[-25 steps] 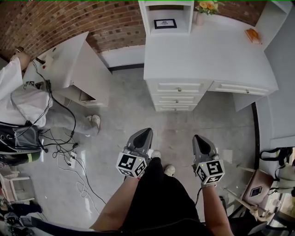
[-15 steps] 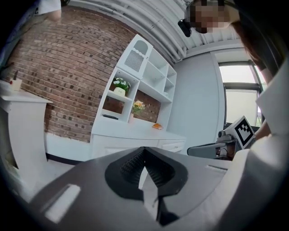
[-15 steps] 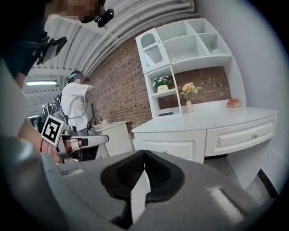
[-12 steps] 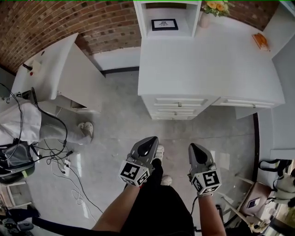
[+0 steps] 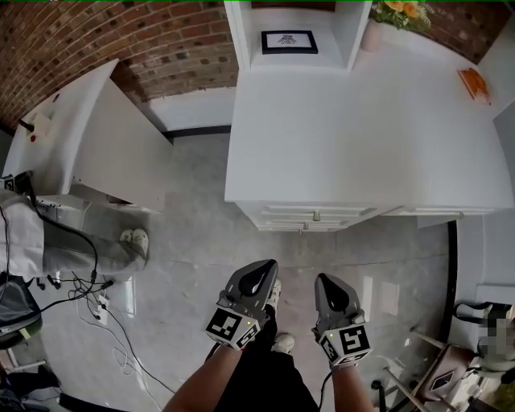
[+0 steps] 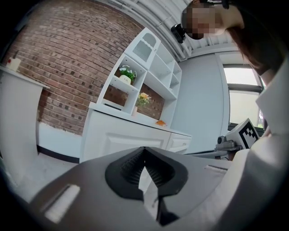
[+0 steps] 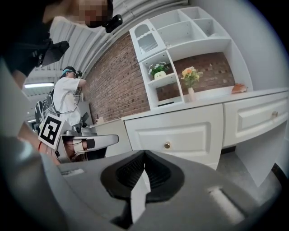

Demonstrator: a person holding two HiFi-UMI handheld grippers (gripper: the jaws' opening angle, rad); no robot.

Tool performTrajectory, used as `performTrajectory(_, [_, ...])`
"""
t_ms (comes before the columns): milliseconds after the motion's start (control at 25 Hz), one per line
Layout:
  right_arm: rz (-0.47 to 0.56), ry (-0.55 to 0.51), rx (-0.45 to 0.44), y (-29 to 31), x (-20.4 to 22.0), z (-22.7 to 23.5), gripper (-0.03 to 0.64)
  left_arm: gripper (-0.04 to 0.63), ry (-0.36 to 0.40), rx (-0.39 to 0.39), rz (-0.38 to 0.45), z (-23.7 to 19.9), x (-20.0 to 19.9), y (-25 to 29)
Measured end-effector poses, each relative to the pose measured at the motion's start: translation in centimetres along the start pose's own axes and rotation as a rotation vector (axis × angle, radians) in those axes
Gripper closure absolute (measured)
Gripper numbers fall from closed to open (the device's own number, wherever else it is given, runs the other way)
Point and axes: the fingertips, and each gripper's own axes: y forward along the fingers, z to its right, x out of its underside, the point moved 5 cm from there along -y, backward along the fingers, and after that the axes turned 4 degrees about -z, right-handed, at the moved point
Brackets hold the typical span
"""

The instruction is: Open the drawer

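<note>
Both grippers have sunk lower in the head view and drawn closer to each other, and the white desk (image 5: 362, 121) now fills more of that view than it did a second ago. The left gripper (image 5: 259, 272) and the right gripper (image 5: 327, 283) are held side by side above the person's legs, both pointing toward the desk. Each has its jaws pressed together at the tips, with nothing between them. Ahead of them lies a stretch of grey floor (image 5: 201, 249), so both are well apart from the desk front. The drawer (image 7: 174, 134) is the top one in the stack under the desk edge; it is shut, and its small round knob (image 7: 167, 145) faces the right gripper. A second, wider drawer (image 7: 262, 116) sits to its right. To the left, cables (image 5: 105, 306) trail over the floor near another person's shoes (image 5: 134, 239) beside a white side table (image 5: 105, 153). At the back of the desk stand a framed picture (image 5: 288, 42) and flowers (image 5: 400, 10) against the brick wall (image 5: 80, 40).
</note>
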Motion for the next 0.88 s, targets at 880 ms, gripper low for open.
performTrajectory(880, [0.056, -0.016, 0.100, 8.4, 1.4, 4.5, 0.571, 0.592, -0.020, 0.009, 0.016, -1.9, 4.9, 7.7])
